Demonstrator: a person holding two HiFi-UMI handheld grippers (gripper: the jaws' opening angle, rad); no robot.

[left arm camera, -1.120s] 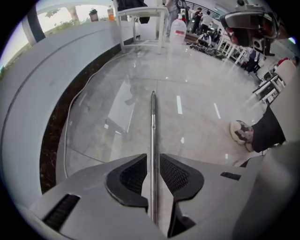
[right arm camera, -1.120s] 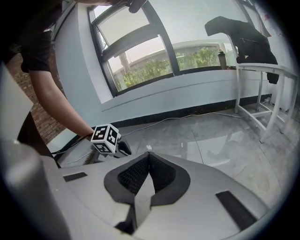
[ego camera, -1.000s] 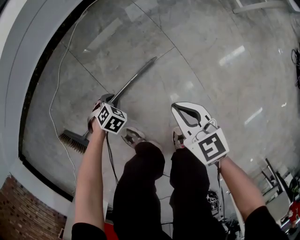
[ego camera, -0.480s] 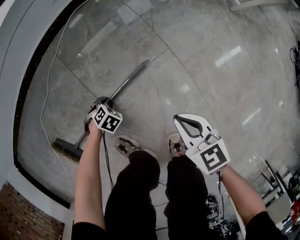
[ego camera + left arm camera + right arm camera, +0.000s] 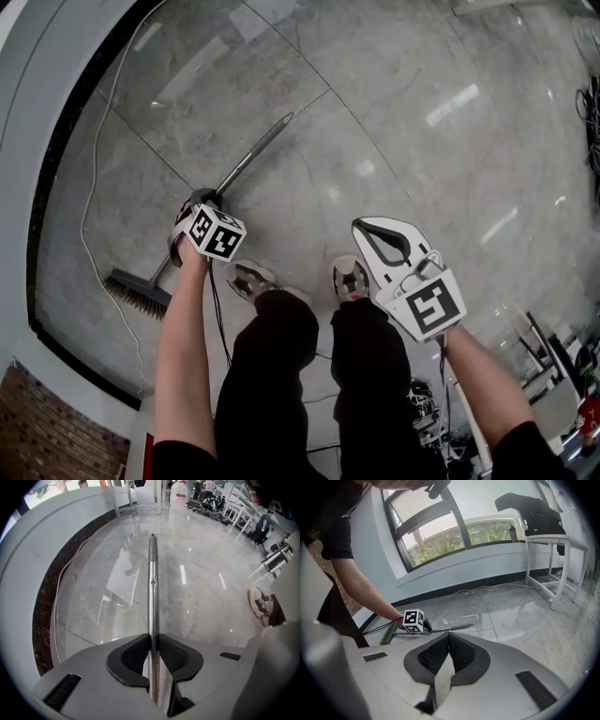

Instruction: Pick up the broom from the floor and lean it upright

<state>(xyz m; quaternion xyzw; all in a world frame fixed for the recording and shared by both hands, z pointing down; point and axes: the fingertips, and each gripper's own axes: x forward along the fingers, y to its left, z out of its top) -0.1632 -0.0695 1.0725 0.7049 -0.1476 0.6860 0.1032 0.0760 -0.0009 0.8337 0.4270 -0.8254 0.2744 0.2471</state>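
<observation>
Left gripper [image 5: 153,639] points straight down, jaws just closed further onto the broom handle [image 5: 153,583]; right gripper [image 5: 449,635] slants downward, jaws together, empty.

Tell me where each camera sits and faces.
Head view: on the head, down at the floor; shows forearms, legs, left gripper, right gripper.
Left gripper view: on the left gripper, down along the broom handle, gripped between jaws that have just been closing; shoe at right.
Right gripper view: on the shut right gripper, toward the window; shows left arm.
All show the broom handle.
</observation>
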